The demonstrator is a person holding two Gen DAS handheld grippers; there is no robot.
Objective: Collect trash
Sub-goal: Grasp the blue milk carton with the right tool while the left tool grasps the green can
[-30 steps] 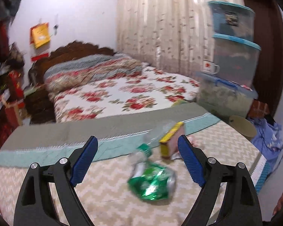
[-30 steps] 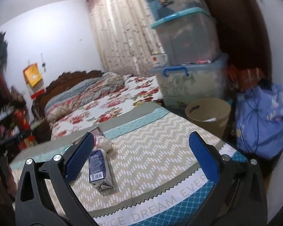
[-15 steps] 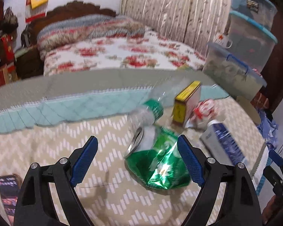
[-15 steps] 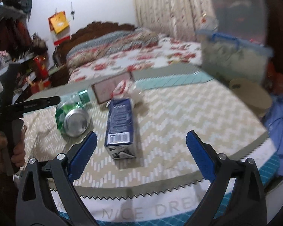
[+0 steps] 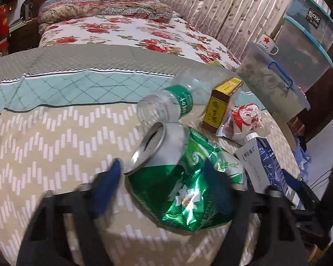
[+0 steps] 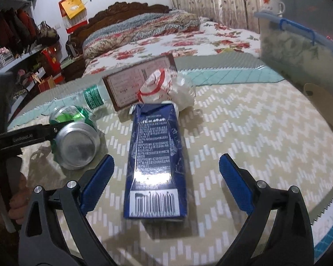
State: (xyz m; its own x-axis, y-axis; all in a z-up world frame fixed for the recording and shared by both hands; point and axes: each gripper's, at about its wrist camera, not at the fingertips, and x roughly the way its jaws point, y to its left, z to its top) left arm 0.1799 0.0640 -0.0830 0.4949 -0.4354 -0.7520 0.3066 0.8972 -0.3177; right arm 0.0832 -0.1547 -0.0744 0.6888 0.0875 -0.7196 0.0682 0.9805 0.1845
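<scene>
Trash all sits in a bunch on a zigzag-pattern cloth w/ a teal border, floral bed right behind it. Left gripper is down around the crushed green can, which lies on its side w/ its open top toward the left pad; jaws are closing w/ the can between them, but the fingers are motion-blurred so can't say for sure the pads are pressing yet, looks like prob not. From the right wrist cam you see the can bottom-on and a black finger of the left gripper lying across its upper left edge, w/ a person's hand on the handle below. Right gripper has jaws wide apart, straddling the near end of a dark blue carton lying flat, barcode end closest; pads clear of it on both sides. Behind the can there's a clear plastic bottle w/ green label, also on its side, then a yellow box just beside it, and a crumpled red/white wrapper touching the far end of the carton. Stacked storage bins off to the right w/ a star mug on the lowest one.
</scene>
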